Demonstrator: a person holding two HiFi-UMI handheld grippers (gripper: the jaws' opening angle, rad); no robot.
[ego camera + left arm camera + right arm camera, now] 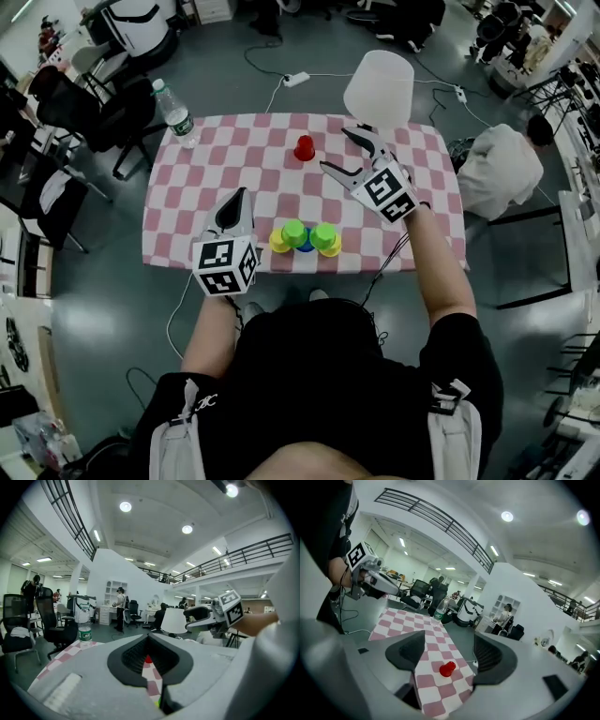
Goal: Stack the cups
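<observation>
A small red cup (304,148) stands alone at the far middle of the checkered table (187,211). A tight cluster of yellow, green and blue cups (305,237) sits by the near edge. My right gripper (338,150) hovers just right of the red cup, jaws wide open and empty. Its own view shows the red cup (447,668) on the cloth ahead, between the open fingers (411,649) but beyond them. My left gripper (236,199) is shut, left of the cluster, holding nothing. The red cup (148,659) peeks through its slit.
A water bottle (175,114) stands at the table's far left corner. A white lampshade (379,88) rises by the far right edge. A person in white (497,169) sits to the right of the table. Office chairs and floor cables surround it.
</observation>
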